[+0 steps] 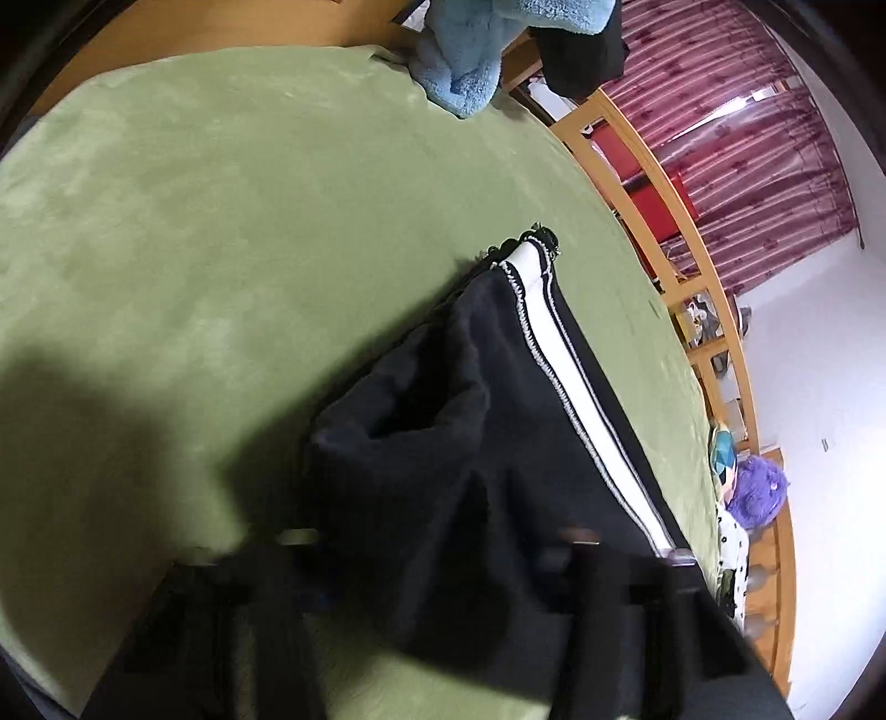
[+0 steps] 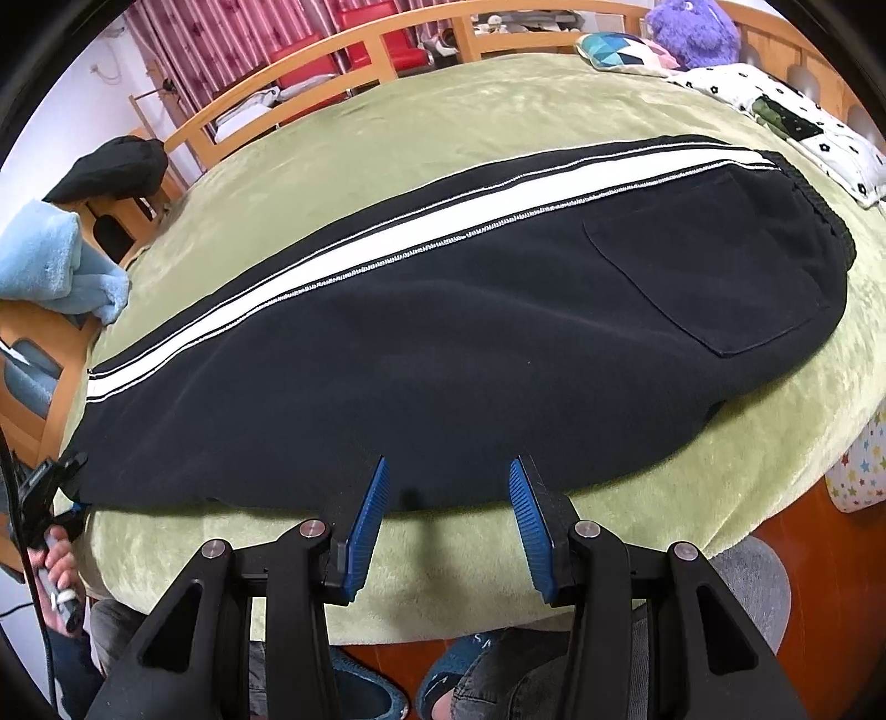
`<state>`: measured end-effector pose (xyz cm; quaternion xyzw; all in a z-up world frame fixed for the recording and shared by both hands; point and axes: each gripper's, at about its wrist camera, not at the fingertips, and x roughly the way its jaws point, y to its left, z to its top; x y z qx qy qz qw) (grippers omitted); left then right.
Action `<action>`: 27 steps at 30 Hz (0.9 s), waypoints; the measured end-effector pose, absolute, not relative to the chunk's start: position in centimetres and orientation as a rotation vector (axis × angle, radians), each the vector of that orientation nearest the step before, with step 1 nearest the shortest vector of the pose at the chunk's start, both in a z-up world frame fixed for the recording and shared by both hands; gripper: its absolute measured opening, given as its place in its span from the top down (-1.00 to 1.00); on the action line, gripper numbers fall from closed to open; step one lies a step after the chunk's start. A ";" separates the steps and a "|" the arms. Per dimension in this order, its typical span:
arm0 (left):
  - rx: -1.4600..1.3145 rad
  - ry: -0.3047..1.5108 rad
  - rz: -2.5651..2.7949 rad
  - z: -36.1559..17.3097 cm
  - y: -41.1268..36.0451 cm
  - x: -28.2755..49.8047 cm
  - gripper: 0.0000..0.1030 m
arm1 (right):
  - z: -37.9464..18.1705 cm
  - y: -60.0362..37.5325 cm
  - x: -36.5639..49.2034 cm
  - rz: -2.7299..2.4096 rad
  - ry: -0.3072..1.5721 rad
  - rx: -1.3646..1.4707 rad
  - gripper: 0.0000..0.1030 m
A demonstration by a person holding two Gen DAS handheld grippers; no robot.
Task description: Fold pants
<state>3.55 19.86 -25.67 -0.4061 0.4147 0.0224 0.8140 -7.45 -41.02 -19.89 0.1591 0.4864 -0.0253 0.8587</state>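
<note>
Black pants [image 2: 470,332] with a white side stripe [image 2: 387,232] lie flat along the green blanket [image 2: 498,111], folded leg on leg, waistband at the right, cuffs at the left. My right gripper [image 2: 448,487] is open, its blue pads just at the near edge of the pants, around mid-leg. My left gripper [image 2: 69,476] shows at the far left, at the cuff end. In the left wrist view the pants [image 1: 498,443] rise bunched toward the camera and cover the left gripper's fingers [image 1: 443,559], which seem shut on the fabric.
The blanket [image 1: 221,221] covers a bed with a wooden rail [image 2: 332,72]. A light blue towel [image 2: 50,266] and a dark garment [image 2: 111,166] lie at the left end. A purple plush toy [image 2: 692,27] and patterned pillows [image 2: 775,111] sit at the right.
</note>
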 end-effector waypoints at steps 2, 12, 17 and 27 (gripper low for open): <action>-0.916 0.829 0.025 -23.9 20.7 2.6 0.80 | -20.0 -41.0 -7.4 -0.054 1.022 0.346 0.13; -0.720 1.008 0.170 -23.3 20.4 2.1 0.46 | -20.2 -46.0 -9.1 -0.095 0.975 0.429 0.11; -0.616 0.969 0.258 -21.1 19.0 -1.1 -0.11 | -20.1 -52.1 -10.7 -0.207 0.909 0.474 -0.19; -0.376 0.824 0.243 -15.0 9.1 -1.9 -0.11 | -21.2 -68.1 -8.5 -0.470 0.743 0.613 -0.40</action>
